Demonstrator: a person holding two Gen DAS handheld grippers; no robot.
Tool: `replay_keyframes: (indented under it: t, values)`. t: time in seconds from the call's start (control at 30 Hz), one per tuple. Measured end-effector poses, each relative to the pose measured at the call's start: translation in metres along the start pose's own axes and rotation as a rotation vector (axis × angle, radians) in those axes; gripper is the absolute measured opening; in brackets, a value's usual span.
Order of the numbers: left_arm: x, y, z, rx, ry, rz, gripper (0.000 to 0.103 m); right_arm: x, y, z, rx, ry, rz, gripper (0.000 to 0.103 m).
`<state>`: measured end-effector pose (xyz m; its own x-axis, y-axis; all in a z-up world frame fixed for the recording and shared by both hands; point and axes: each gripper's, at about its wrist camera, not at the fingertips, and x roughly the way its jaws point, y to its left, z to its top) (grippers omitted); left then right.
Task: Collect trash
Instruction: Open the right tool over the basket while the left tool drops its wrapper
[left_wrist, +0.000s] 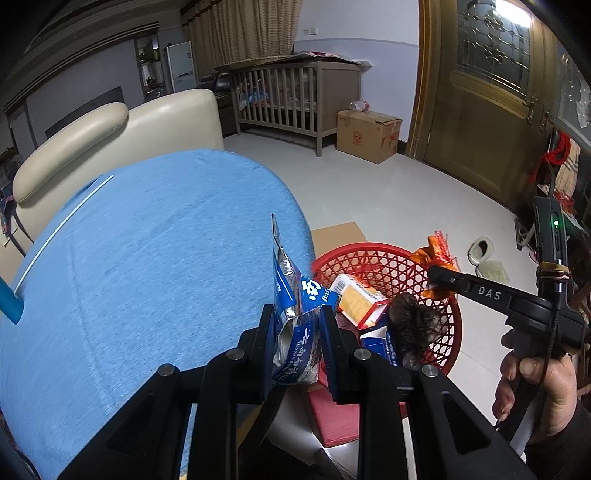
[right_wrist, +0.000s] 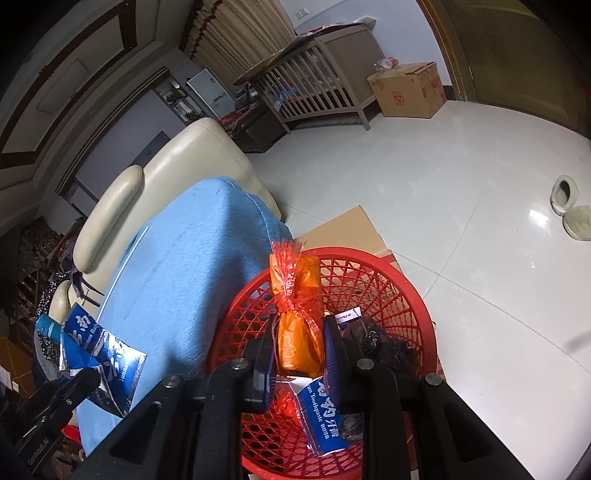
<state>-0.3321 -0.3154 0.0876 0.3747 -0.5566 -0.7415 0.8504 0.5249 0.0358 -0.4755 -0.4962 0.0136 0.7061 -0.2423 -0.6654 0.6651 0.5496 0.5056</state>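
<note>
Right wrist view: red mesh basket (right_wrist: 388, 280), lower centre, already holds boxes; right gripper (right_wrist: 299, 343) clamps an orange cellophane packet (right_wrist: 297, 332), left gripper (left_wrist: 297, 332) a torn blue-and-silver foil pouch (left_wrist: 295, 325), neither dropped in.

Background stuff: cream leather sofa (left_wrist: 122, 136) behind blue cloth (left_wrist: 147, 266) draped over table. Wooden crib (left_wrist: 291, 96) against far wall under beige curtains (left_wrist: 243, 29) – cardboard box (left_wrist: 367, 134) just beside it on pale tile floor (right_wrist: 461, 177). Pair of slippers (right_wrist: 570, 206) lying out on floor. Big golden door (left_wrist: 480, 103) at right, flat cardboard sheet (right_wrist: 347, 227) on floor.
</note>
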Motion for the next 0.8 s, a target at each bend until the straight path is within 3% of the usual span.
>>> replay_keyframes:
  t: [0.5, 0.8]
  values:
    - [0.013, -0.019, 0.006, 0.025, 0.033, -0.023, 0.024, 0.009, -0.007, 0.011, 0.005, 0.011, -0.007, 0.024]
    - [0.021, -0.026, 0.009, 0.033, 0.062, -0.038, 0.024, 0.026, -0.008, 0.017, -0.017, 0.066, -0.048, 0.027]
